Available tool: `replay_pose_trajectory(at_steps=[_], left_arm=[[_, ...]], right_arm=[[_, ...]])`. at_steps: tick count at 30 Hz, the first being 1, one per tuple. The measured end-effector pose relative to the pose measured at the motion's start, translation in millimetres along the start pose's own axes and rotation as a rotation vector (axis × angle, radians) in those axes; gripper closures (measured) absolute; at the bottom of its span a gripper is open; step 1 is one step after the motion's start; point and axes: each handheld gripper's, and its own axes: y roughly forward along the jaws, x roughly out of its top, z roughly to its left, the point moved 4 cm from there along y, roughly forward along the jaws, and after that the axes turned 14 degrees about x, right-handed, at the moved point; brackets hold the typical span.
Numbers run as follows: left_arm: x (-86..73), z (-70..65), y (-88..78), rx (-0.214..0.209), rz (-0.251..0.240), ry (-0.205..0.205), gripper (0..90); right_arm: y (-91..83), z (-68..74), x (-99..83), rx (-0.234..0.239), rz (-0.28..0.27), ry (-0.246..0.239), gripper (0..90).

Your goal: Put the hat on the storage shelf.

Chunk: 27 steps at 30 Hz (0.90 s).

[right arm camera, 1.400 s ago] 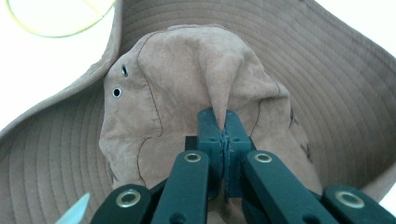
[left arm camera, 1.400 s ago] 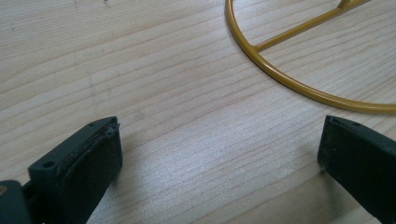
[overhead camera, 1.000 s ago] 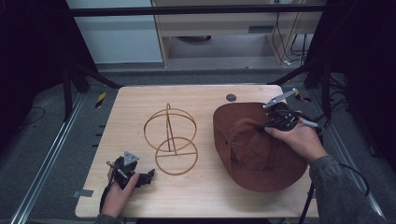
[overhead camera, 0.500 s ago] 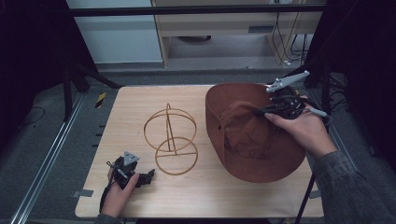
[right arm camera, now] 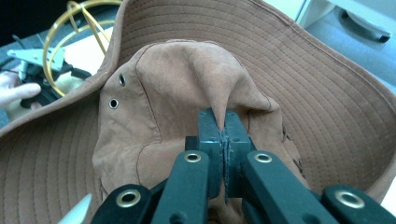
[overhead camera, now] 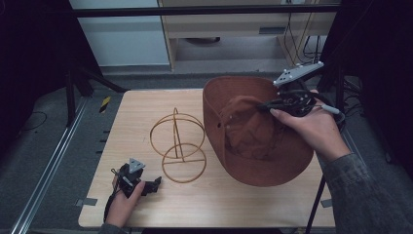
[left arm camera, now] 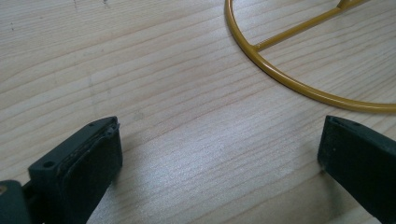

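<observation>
Pinching a fold of the brown hat's (overhead camera: 253, 141) crown, the right gripper (right arm camera: 218, 128) has jaws clamped tight on fabric and holds the hat tilted off the table (overhead camera: 146, 204), brim's near edge low. The wire hat stand (overhead camera: 178, 144) sits to the hat's left, just beside the brim. Left gripper (left arm camera: 219, 154) rests wide open, empty, nearer the stand's base ring. Versus a second ago: hat lifted and tipped up; left gripper unmoved.

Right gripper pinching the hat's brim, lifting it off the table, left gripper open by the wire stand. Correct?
Not the brim. The right gripper is shut on a fold of the crown of the hat, as the right gripper view shows. The left gripper is open by the wire stand.
</observation>
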Motion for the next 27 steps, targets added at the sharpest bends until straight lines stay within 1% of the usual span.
replay_pose_trajectory(at_steps=[1, 3, 4, 9, 12, 15, 20, 27], left_arm=[[0.1, -0.4, 0.2, 0.0, -0.003, -0.006, 0.0], [0.1, -0.4, 0.1, 0.0, -0.002, -0.005, 0.0], [0.0, -0.4, 0.1, -0.001, -0.002, -0.005, 0.0], [0.0, -0.2, -0.1, -0.001, 0.001, -0.002, 0.0], [0.0, -0.2, -0.1, -0.001, 0.001, -0.002, 0.0], [0.0, -0.3, -0.1, -0.001, 0.001, -0.003, 0.0], [-0.1, -0.4, -0.2, -0.002, 0.001, -0.002, 0.0], [-0.2, 0.0, -0.4, -0.002, 0.004, 0.004, 0.0]], right_arm=[[-0.4, 1.1, 2.3, 0.001, -0.005, -0.004, 89.2], [-1.8, 4.4, 9.3, 0.002, -0.016, -0.012, 89.3], [-1.8, 4.4, 9.3, 0.002, -0.016, -0.012, 89.3], [-4.3, 9.8, 20.5, 0.01, -0.039, -0.02, 89.3], [-4.9, 14.6, 28.0, 0.01, -0.05, -0.033, 89.3], [-4.4, 16.6, 30.9, 0.012, -0.058, -0.038, 89.2], [-4.7, 25.0, 39.7, 0.015, -0.082, -0.057, 89.3], [-4.5, 31.7, 44.2, 0.02, -0.104, -0.07, 89.3]])
